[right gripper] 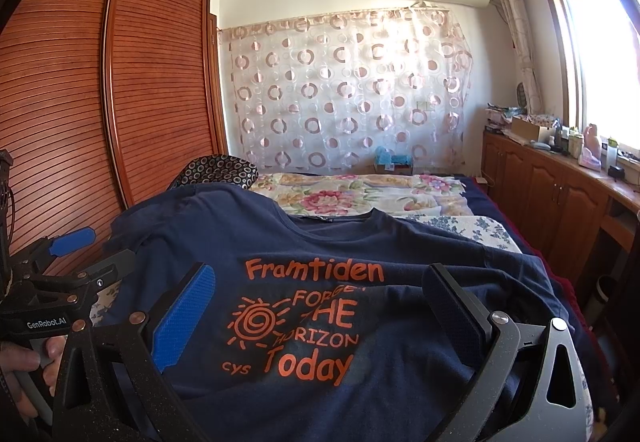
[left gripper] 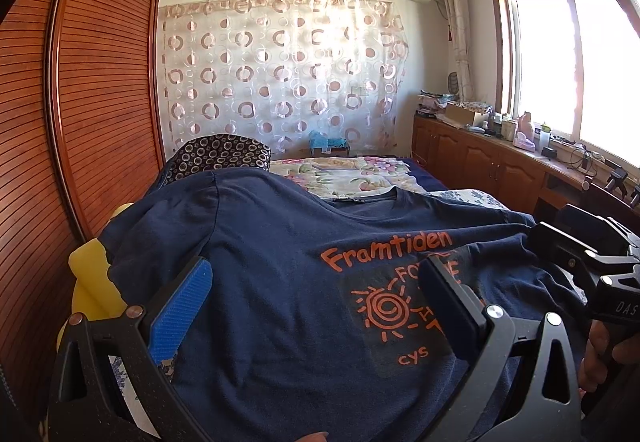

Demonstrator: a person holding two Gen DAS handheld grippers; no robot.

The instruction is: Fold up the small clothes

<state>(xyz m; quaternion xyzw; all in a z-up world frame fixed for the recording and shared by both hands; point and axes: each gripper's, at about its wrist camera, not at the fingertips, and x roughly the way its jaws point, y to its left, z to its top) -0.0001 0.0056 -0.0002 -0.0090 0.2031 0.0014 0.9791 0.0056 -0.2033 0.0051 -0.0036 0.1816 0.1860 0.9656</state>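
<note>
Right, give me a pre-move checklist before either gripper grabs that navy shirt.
1. Left gripper open: ok, blue pads spread wide with nothing between them.
2. Right gripper open: ok, also spread wide and holding nothing.
3. Navy T-shirt lying print-side up: ok, the orange lettering faces up and the collar points away.
4. Shirt smoothed flat: not ok, creases run through the print and the right side is rumpled.
5. Left sleeve laid out: cannot tell, it drapes over something yellow.
6. Near hem within reach: cannot tell, it lies below both views.
</note>
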